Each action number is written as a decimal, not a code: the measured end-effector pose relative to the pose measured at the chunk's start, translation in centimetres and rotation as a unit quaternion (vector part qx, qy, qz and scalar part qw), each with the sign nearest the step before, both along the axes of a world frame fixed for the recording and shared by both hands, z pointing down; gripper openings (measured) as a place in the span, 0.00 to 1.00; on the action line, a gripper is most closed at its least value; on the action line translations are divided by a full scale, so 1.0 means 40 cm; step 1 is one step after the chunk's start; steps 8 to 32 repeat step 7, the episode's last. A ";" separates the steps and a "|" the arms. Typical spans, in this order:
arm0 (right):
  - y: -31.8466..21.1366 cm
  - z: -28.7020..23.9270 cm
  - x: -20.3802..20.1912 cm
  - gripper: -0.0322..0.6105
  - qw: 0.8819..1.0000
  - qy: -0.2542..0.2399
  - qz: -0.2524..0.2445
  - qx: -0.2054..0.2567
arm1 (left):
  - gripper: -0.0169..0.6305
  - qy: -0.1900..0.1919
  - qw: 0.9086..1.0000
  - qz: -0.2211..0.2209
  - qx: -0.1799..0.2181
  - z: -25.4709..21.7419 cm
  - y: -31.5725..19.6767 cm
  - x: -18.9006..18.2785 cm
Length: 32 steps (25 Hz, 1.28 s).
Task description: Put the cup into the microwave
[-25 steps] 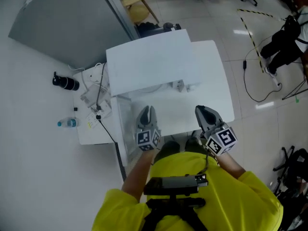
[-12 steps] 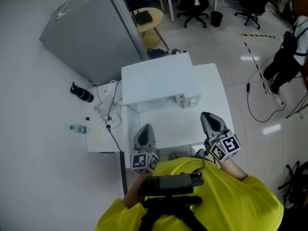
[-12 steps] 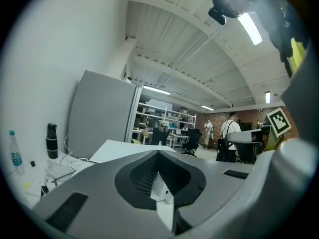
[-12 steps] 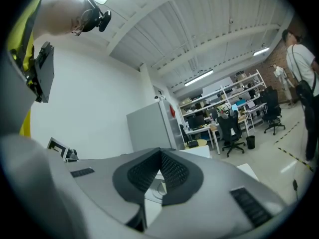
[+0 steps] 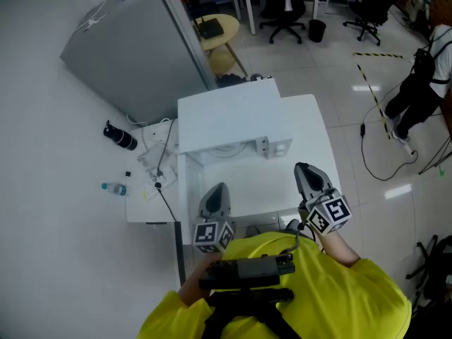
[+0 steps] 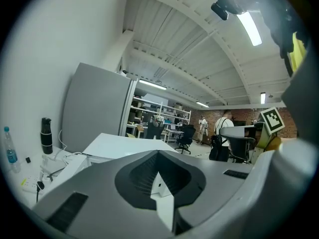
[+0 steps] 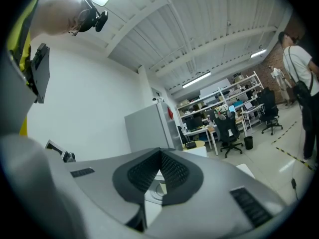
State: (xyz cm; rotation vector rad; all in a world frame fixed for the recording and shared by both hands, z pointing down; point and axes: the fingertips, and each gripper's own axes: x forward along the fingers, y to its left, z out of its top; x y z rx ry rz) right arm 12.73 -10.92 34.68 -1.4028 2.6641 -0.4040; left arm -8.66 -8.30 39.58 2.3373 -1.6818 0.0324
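A white microwave [image 5: 233,119] stands on a white table [image 5: 314,129]. Its front faces me, and a round turntable [image 5: 229,149] shows in the opening below its top. I see no cup in any view. My left gripper [image 5: 215,191] is held close to my chest over the table's near edge, jaws shut with nothing between them. My right gripper [image 5: 305,170] hovers at the table's near right, also shut and empty. In the left gripper view the closed jaws [image 6: 158,154] point level at the microwave [image 6: 124,146]. The right gripper view shows its shut gripper [image 7: 160,154] with the turntable [image 7: 158,190] beyond.
A lower white side table [image 5: 138,203] at the left holds a black bottle [image 5: 118,135], a small water bottle [image 5: 113,188] and cables [image 5: 157,162]. A grey cabinet [image 5: 134,48] stands behind. Office chairs [image 5: 286,13] and a person [image 5: 424,62] are further off.
Both grippers have drawn back from the microwave toward my chest, the left one more. The head view has tilted up to show more of the room. Little has moved since half a second ago.
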 end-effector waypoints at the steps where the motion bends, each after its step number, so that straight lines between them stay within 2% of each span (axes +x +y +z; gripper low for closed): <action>1: 0.004 0.005 0.000 0.05 1.000 0.001 0.000 -0.003 | 0.05 -0.003 1.000 -0.002 -0.001 0.003 0.001 -0.001; 7: 0.013 0.036 0.000 0.05 1.000 0.002 0.003 -0.020 | 0.05 -0.002 1.000 0.004 -0.005 0.015 -0.009 0.012; 32: 0.013 0.036 0.000 0.05 1.000 0.002 0.003 -0.020 | 0.05 -0.002 1.000 0.004 -0.005 0.015 -0.009 0.012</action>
